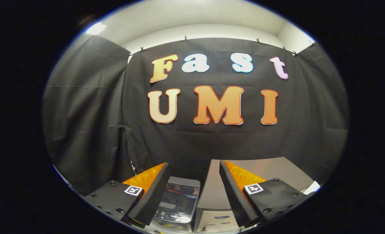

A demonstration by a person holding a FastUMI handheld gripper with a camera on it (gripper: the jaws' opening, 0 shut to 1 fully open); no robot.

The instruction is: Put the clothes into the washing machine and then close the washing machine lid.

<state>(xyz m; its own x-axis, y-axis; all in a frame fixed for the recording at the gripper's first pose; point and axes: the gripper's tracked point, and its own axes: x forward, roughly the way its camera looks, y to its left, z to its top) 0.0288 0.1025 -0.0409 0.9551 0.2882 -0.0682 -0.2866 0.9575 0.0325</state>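
Hovering hand-held gripper (192, 191), fingers wide apart, holding nothing; one washing machine (176, 203) below, lid down.

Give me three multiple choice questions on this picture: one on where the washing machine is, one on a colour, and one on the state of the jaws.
1. Where is the washing machine?
A) Between the two fingers, nearer the left one
B) Hanging on the cloth wall
C) Outside the right finger

2. What colour is the cloth wall beyond the fingers?
A) White
B) Black
C) Green

3. How do the jaws of the gripper stand?
A) Shut on clothes
B) Shut on the washer's lid
C) Open, holding nothing

Answers:
1 A: the machine shows low in the gap, close beside the left finger.
2 B: the cloth behind is black all across.
3 C: a wide gap separates the fingers and nothing is pressed between them.
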